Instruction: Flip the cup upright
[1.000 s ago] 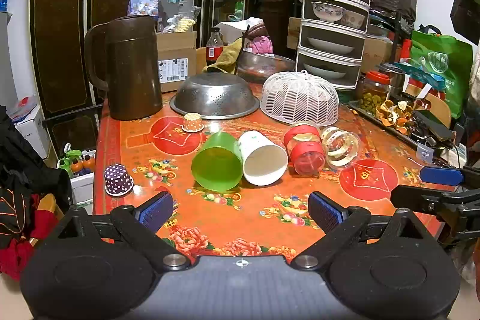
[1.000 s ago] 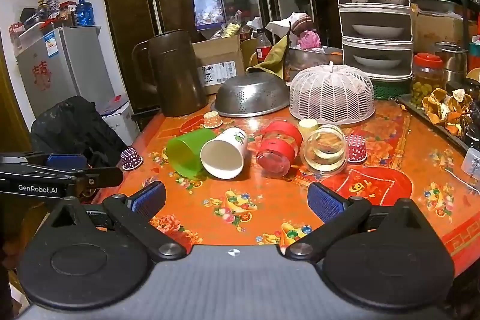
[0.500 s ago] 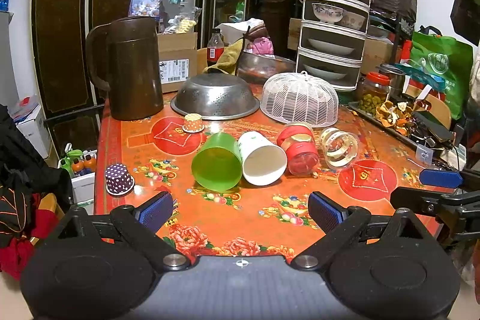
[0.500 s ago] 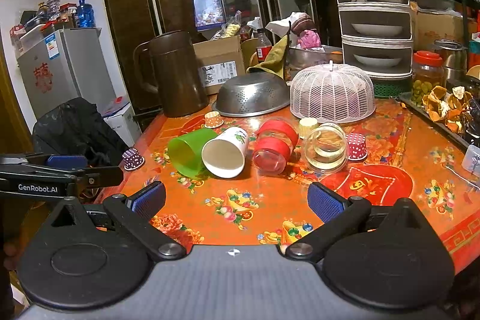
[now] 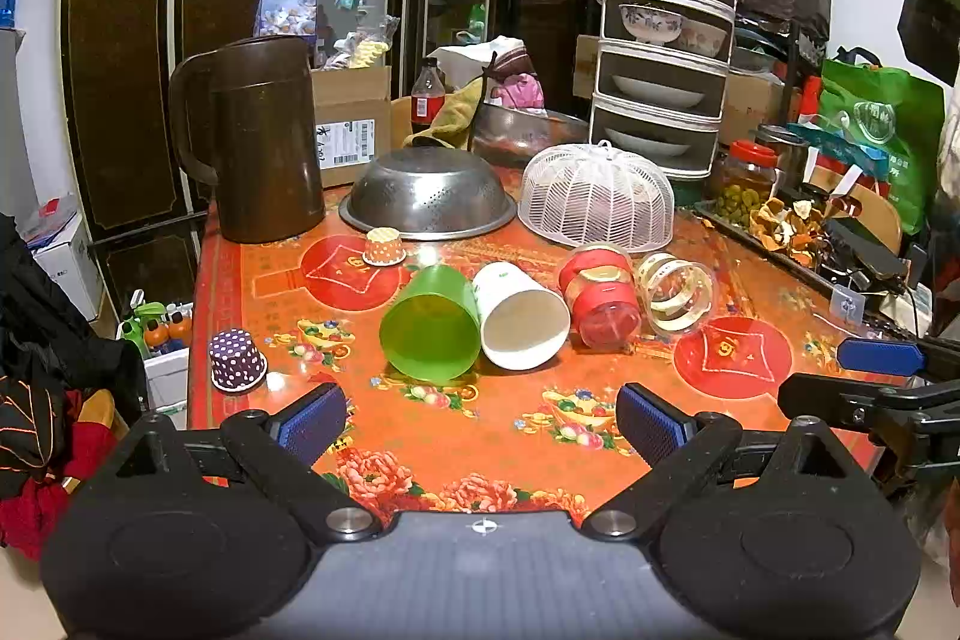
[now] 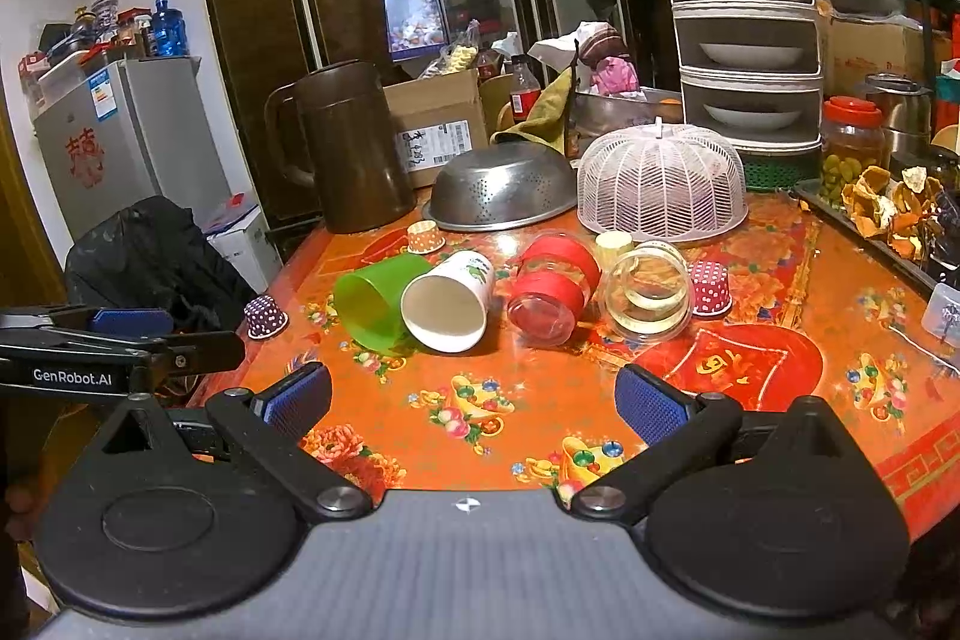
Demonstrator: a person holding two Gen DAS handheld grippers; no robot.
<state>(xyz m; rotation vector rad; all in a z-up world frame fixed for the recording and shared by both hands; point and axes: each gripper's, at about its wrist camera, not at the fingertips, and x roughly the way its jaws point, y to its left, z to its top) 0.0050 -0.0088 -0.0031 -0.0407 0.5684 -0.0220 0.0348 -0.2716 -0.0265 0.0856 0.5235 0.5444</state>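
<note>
- We hold our left gripper (image 5: 480, 415) and right gripper (image 6: 474, 397) low at the near table (image 5: 480, 436) edge, both spread wide with nothing between the fingers.
- The red-banded glass (image 5: 600, 301) has rolled slightly away from the clear glass (image 5: 678, 289) since a second ago.
- The green cup (image 5: 432, 322) and white cup (image 5: 519, 316) lie touching on their sides, mouths towards us, with bare tabletop in front.

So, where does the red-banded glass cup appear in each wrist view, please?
Left wrist: the red-banded glass cup lies on its side right of centre, between the white paper cup and the clear glass cup.
Right wrist: it lies just right of centre, between the same two cups.
Shared landmark: the white mesh food cover, behind it in both views.
</note>
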